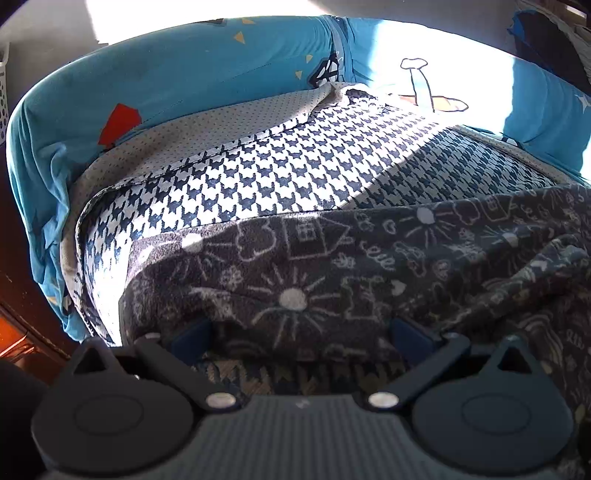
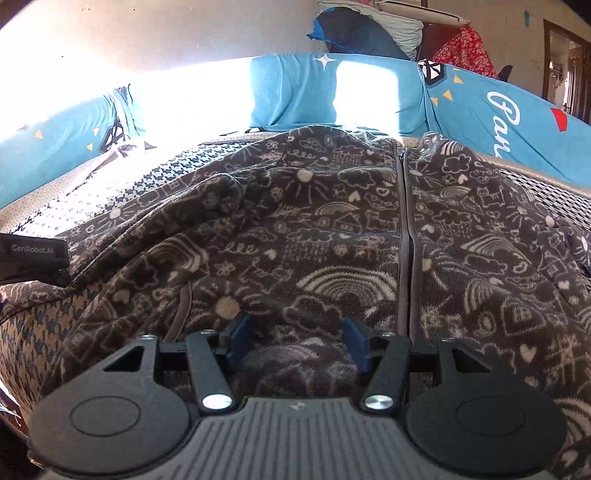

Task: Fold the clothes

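A dark fleece jacket [image 2: 314, 221] with pale doodle prints lies spread front side up, and its grey zipper [image 2: 406, 229] runs down the middle. In the right wrist view my right gripper [image 2: 297, 336] rests low on the jacket's near hem, left of the zipper. Its blue pads [image 2: 240, 332] stand half apart with a soft fold of fleece between them, not pinched. In the left wrist view my left gripper [image 1: 299, 332] is open wide at the jacket's edge [image 1: 295, 266], and the fleece drapes over its fingertips. The left gripper's body [image 2: 33, 254] shows at the right view's left edge.
The jacket lies on a navy and white houndstooth cover [image 1: 277, 166] over a dotted beige mat [image 1: 155, 155]. Blue printed bolsters [image 1: 184, 74] ring the far side. A white basket [image 1: 3, 92] stands far left. Piled bedding [image 2: 362, 33] and red floral cloth [image 2: 465, 48] sit behind.
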